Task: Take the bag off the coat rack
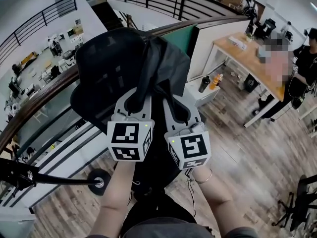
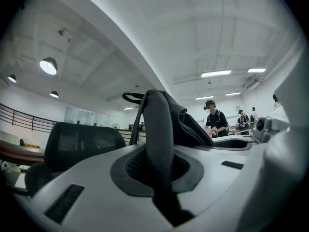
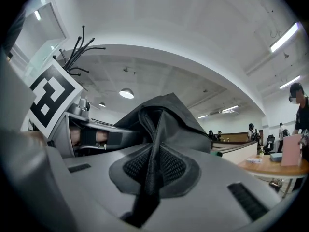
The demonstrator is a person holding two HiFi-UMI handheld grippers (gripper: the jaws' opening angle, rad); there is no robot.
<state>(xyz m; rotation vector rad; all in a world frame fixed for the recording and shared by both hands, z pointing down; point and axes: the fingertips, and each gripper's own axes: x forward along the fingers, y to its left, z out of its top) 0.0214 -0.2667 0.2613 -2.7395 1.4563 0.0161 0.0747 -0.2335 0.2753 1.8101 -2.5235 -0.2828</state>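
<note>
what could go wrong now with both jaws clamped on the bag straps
The left gripper and right gripper each pinch only a narrow strap of the bag; a strap might slip through and one side drop. The bag is close to the office chair, so it could catch on its back.

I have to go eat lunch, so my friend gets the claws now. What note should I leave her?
Left claw: shut on one strap of the dark grey fabric bag.
Right claw: shut on its other strap.
Bag: held by both claws, in front of the black mesh chair.
Done: it seems off the coat rack.
Left: carry it away and set it down.
</note>
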